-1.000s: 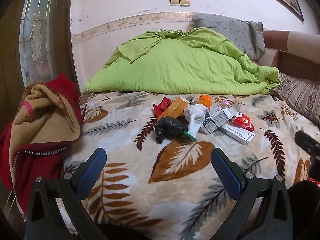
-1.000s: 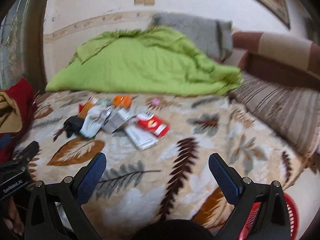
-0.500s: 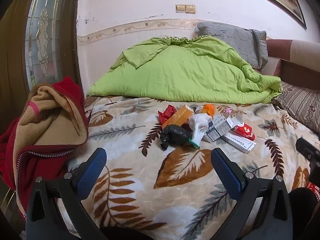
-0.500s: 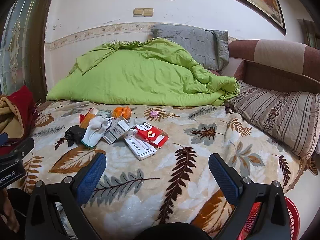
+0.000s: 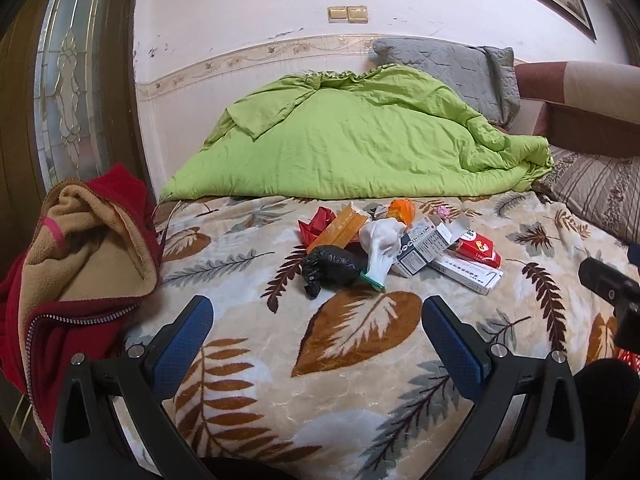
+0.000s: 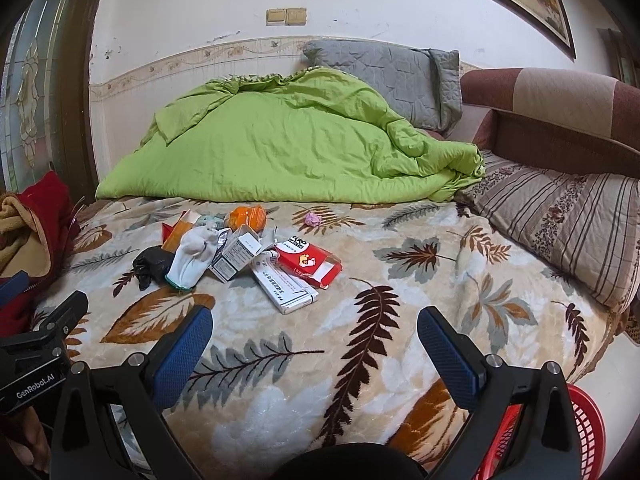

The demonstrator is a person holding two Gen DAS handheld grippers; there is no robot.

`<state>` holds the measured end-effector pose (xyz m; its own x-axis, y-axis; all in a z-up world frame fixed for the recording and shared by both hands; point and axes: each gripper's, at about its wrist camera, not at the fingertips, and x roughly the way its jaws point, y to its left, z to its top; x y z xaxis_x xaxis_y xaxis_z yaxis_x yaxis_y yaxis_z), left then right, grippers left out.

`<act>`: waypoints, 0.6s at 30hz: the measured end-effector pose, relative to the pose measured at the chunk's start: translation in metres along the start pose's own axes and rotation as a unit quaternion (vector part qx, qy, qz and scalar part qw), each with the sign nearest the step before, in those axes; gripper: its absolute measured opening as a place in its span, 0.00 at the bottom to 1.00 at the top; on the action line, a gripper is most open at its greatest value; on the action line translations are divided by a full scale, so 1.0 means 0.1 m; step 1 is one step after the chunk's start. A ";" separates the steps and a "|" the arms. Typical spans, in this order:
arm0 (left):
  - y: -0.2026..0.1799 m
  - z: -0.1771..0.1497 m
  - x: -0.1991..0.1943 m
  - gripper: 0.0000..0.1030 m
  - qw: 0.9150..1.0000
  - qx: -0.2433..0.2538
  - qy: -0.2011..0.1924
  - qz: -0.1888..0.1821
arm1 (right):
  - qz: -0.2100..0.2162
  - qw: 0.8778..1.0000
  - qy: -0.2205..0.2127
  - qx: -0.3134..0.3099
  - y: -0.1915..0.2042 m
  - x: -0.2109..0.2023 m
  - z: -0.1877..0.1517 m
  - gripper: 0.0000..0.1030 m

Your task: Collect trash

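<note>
Both cameras have steadied since a second ago. The left gripper [image 5: 316, 330] and right gripper [image 6: 314, 338] hover spread, empty, short of the trash pile [image 6: 240, 252] on the leaf-print blanket [image 6: 400, 280].

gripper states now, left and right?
Left gripper: open, empty, above the blanket.
Right gripper: open, empty, short of the trash pile.

The red basket [image 6: 588, 436] is cut off by the right wrist view's lower edge and partly hidden behind the right gripper's arm. Print on the white box [image 6: 285, 285] is too small to read. The red jacket [image 5: 80, 312] runs off the left edge.
</note>
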<state>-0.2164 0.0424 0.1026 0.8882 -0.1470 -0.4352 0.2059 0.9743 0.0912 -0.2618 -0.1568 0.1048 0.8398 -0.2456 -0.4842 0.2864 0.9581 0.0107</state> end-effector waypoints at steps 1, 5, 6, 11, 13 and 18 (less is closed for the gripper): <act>0.01 0.00 0.01 1.00 1.000 -0.005 0.001 -0.002 | 0.005 1.000 0.001 0.003 0.00 0.00 0.00 1.00; 0.06 0.02 0.03 1.00 1.000 -0.020 0.005 -0.003 | 0.014 1.000 0.007 0.006 0.01 0.02 0.01 1.00; 0.07 0.02 0.03 1.00 1.000 -0.023 0.003 -0.004 | 0.013 1.000 0.006 0.005 0.02 0.02 0.01 1.00; 0.05 0.01 0.04 1.00 1.000 -0.024 0.003 -0.008 | 0.014 1.000 0.002 0.006 0.00 0.01 0.02 1.00; 0.04 0.01 0.05 1.00 1.000 -0.023 0.005 -0.010 | 0.016 1.000 0.001 0.008 0.00 -0.01 0.02 1.00; 0.04 0.02 0.11 1.00 0.999 -0.024 0.020 -0.019 | 0.020 1.000 0.007 0.005 0.02 0.01 0.02 1.00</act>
<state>-0.2044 0.0446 0.1001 0.8626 -0.1780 -0.4736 0.2184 0.9754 0.0312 -0.2594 -0.1559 0.1055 0.8441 -0.2059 -0.4950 0.2579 0.9654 0.0381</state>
